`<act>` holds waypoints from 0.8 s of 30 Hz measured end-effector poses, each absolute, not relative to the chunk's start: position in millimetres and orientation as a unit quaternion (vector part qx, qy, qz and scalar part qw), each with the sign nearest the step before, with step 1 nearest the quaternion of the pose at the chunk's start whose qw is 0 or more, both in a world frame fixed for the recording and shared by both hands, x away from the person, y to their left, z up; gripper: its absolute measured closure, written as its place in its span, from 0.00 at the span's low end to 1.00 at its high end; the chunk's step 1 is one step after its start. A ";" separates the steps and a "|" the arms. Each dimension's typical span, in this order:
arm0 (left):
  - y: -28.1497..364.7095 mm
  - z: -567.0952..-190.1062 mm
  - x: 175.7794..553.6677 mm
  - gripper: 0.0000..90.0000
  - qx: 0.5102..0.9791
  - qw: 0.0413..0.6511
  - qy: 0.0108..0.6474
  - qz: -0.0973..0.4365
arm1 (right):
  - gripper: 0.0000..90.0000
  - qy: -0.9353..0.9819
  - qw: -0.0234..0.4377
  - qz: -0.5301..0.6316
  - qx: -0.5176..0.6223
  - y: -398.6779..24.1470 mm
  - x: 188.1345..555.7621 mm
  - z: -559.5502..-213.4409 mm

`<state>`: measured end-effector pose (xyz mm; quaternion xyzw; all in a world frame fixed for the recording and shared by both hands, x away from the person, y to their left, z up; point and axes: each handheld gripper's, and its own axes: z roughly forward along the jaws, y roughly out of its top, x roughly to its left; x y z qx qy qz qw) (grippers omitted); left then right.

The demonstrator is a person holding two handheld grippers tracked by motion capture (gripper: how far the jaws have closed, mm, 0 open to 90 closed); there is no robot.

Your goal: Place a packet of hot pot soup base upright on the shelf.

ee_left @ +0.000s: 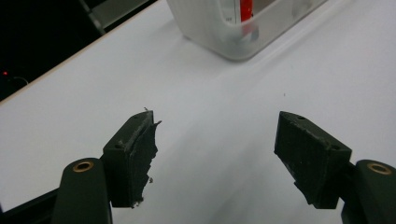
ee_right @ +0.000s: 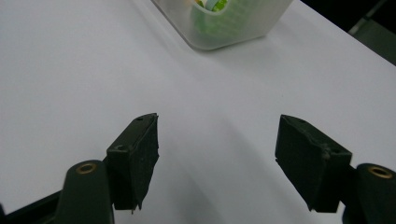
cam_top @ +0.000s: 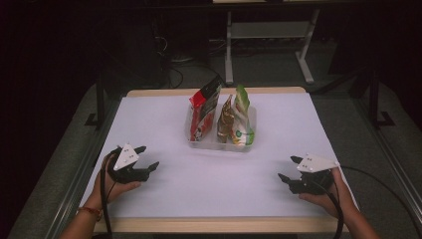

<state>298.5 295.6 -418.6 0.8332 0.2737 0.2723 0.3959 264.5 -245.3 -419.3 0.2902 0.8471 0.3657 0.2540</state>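
Two sets of black tongs sat low over my white-topped counter (cam_top: 164,124), one in each hand. My left tongs (cam_top: 148,157) were near the front left, released, jaws spread wide with bare white surface between them. In the left gripper view the left tongs (ee_left: 215,140) pointed toward the clear plastic rectangular tub (ee_left: 233,32), which stood well apart from them up ahead. My right tongs (cam_top: 289,168) were near the front right, likewise released and gripping nothing; in the right gripper view the right tongs (ee_right: 217,140) faced a corner of the tub (ee_right: 224,28).

From the high view, the tub (cam_top: 219,144) stood at the middle of the counter, toward the far edge. It held three upright snack pouches: a red and black pouch (cam_top: 204,107) at the left, a brown and gold pouch (cam_top: 226,119) in the middle, and a green and white pouch (cam_top: 243,119) at the right.
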 end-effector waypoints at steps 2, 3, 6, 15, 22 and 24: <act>301.5 -421.8 296.5 0.31 0.833 0.395 0.277 0.271 | 0.32 0.843 0.255 0.370 0.295 -248.6 262.7 -420.1; 304.7 -423.4 295.7 0.31 0.832 0.396 0.280 0.269 | 0.32 0.842 0.257 0.373 0.294 -250.6 261.9 -420.5; 313.5 -427.2 292.9 0.31 0.828 0.398 0.289 0.270 | 0.31 0.835 0.260 0.383 0.297 -257.0 258.2 -421.3; 334.0 -435.5 280.4 0.29 0.814 0.408 0.318 0.262 | 0.25 0.811 0.278 0.396 0.329 -277.2 247.5 -429.2; 351.6 -442.8 266.1 0.27 0.793 0.428 0.345 0.263 | 0.25 0.783 0.292 0.409 0.366 -293.3 240.2 -441.2; 356.7 -445.3 263.5 0.27 0.787 0.432 0.354 0.263 | 0.25 0.776 0.291 0.420 0.370 -296.4 237.5 -441.9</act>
